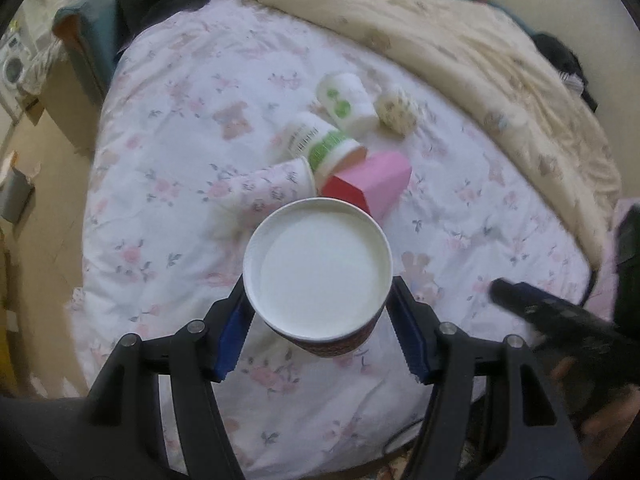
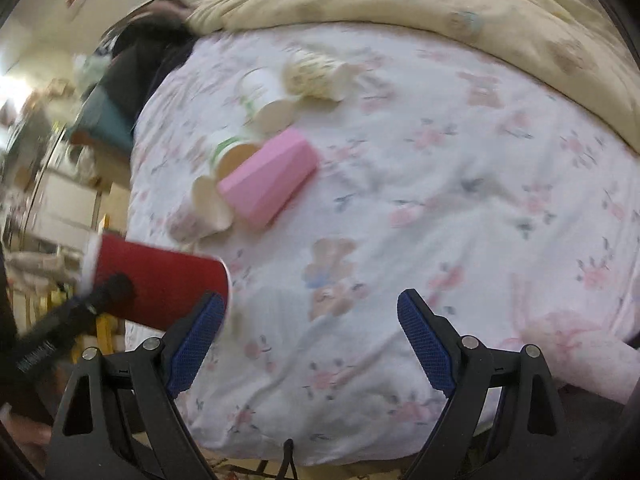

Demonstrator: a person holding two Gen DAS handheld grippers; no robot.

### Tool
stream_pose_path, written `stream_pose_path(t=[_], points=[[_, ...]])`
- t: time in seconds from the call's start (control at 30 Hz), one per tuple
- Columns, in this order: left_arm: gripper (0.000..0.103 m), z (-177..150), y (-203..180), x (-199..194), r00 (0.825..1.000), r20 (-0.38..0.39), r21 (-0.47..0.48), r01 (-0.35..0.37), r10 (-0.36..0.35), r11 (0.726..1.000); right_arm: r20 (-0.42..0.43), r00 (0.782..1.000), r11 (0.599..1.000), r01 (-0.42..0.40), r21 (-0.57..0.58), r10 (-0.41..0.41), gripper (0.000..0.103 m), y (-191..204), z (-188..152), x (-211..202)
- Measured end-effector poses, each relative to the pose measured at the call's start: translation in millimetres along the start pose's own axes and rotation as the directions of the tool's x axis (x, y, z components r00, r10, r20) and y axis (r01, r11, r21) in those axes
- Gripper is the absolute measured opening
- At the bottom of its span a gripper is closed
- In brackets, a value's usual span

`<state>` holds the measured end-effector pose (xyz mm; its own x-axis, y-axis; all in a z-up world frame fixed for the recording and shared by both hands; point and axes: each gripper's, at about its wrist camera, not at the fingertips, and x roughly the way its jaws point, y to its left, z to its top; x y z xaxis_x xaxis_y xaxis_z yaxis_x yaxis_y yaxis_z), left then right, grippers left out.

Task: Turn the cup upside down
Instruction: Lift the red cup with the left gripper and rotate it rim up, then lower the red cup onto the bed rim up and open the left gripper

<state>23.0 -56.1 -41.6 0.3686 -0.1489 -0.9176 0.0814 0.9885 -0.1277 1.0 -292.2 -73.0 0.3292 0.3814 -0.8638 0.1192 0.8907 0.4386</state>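
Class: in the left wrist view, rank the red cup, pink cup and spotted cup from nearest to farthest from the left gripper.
1. Red cup, between the left gripper fingers.
2. Pink cup, lying just beyond.
3. Spotted cup, farthest, near the blanket.

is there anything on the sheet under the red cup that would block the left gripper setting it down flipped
Nothing visible does. The left gripper holds the red cup over bare floral sheet; the pink cup and the other paper cups lie farther back.

Red paper cup point(image 1: 320, 280) w/ white rim & white inside, dark patterned band on its outer wall, held off the bed; in right wrist view it lies sideways, tilted, red wall showing point(image 2: 160, 284)
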Motion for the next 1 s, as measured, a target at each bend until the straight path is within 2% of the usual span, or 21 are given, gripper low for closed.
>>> stream_pose_path(t=[0.17,0.27,0.43,0.77,0.8,0.9,1.0], points=[[0.061,6.4,-18.7,24.5,0.994,0.030,0.029,-0.109,0.108,0.994,-0.014,0.999,0.998,-0.028,0.061,0.029,0.091,-17.1,1.8,-5.3],[0.061,10.4,-25.5,32.6,0.985,0.052,0.056,-0.167,0.164,0.984,-0.002,1.000,0.998,-0.030,0.049,0.031,0.091,-15.3,-0.1,-12.5],[0.061,11.3,-27.3,41.2,0.977,0.063,0.063,-0.208,0.204,0.976,-0.003,0.999,0.998,-0.049,0.043,0.049,0.091,-9.3,2.9,-9.7],[0.064,8.9,-28.2,44.0,0.974,0.082,0.059,-0.215,0.210,0.975,-0.017,0.999,0.998,-0.049,0.043,0.050,0.091,-7.8,2.6,-6.6],[0.066,9.0,-28.0,45.0,0.975,0.074,0.056,-0.214,0.210,0.975,-0.018,0.999,0.998,-0.048,0.041,0.049,0.091,-7.6,2.4,-5.9],[0.084,8.7,-27.3,47.4,0.981,0.043,0.050,-0.193,0.191,0.980,-0.023,0.999,0.998,-0.043,0.035,0.044,0.091,-7.0,0.9,-4.1],[0.086,7.9,-28.0,43.9,0.984,0.055,0.052,-0.175,0.172,0.983,-0.032,0.999,0.998,-0.034,0.048,0.036,0.091,-10.5,-0.3,-1.8]])
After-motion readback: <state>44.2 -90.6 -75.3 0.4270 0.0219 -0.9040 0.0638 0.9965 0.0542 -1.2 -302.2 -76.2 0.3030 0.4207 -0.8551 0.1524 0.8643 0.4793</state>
